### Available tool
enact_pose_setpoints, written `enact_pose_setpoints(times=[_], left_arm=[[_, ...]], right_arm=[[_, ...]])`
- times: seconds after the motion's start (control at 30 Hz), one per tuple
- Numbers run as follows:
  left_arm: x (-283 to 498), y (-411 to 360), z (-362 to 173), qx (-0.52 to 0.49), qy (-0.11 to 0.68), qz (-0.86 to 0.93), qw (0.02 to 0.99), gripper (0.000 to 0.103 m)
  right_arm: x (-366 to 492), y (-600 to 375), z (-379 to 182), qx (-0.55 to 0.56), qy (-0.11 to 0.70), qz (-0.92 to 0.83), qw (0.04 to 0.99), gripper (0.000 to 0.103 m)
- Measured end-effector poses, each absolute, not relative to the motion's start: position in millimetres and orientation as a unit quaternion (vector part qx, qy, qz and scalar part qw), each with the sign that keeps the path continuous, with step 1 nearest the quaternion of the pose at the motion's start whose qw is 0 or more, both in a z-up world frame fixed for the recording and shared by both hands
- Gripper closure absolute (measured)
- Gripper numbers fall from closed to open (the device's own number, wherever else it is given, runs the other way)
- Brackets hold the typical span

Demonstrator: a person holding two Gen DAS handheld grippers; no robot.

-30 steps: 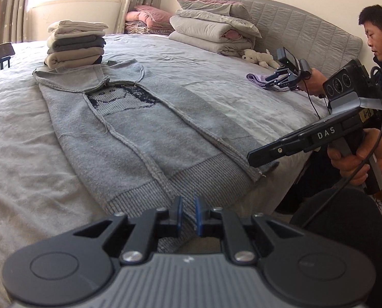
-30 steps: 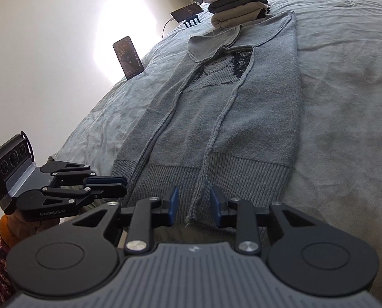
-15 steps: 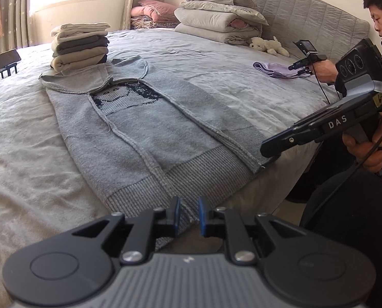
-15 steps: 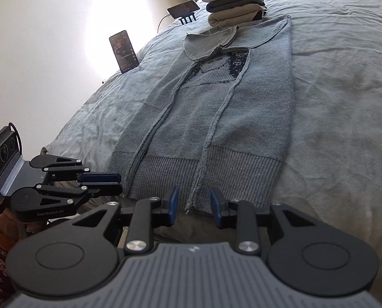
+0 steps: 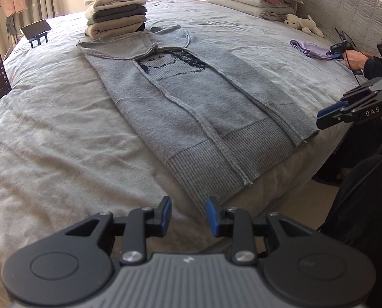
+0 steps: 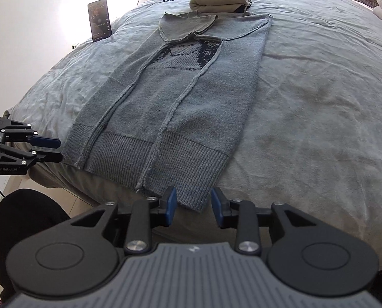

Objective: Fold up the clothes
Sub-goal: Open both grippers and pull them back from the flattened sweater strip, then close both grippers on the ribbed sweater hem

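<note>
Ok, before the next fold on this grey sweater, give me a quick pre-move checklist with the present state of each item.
1. Sweater flat on the bed, sleeves folded in: ok.
2. Left gripper clear of fabric: ok; its jaws have just been opening, nothing between them.
3. Right gripper gripping the ribbed hem: not ok; the corner lies between its pads, unpinched.
4. Hem fully on the bed: not ok, it overhangs the edge.
5. Stack of folded clothes clear of the collar: cannot tell, they look touching.

Home bedroom: bed, padded headboard.
</note>
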State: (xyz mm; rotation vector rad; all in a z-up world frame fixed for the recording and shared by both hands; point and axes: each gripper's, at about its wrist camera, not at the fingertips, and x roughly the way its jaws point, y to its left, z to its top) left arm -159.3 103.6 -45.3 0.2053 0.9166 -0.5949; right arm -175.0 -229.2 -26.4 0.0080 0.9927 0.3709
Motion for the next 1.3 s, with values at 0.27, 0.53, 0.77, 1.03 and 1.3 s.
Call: enact_pose_setpoints(times=[0.27,0.53,0.77,1.03,1.3], left_arm=[[-142,119,-57,0.005,0.482,-0.301,0.822,0.072],[-128,130,-68,-0.080,0.504,-0.325,0.797,0.073],[-120,133,-76,-0.111,0.514,-0.336,0.782,0.073],[-120,128,-81,-0.099,0.511,-0.351,0.779,0.097],[-114,139,-59,-0.169,0.463,-0.391,0.777,0.098]], right_arm=[[-164,-228,-41,-0.007,0.507,0.180,0.843,0.067],[-157,-234,-46,0.017,0.517,0.188,0.835,0.067],[-147,-249,-49,0.096,0.517,0.208,0.825,0.066],[-144,-252,-52,0.123,0.510,0.238,0.817,0.092],[-144,-267,-28,0.166,0.469,0.255,0.829,0.093]])
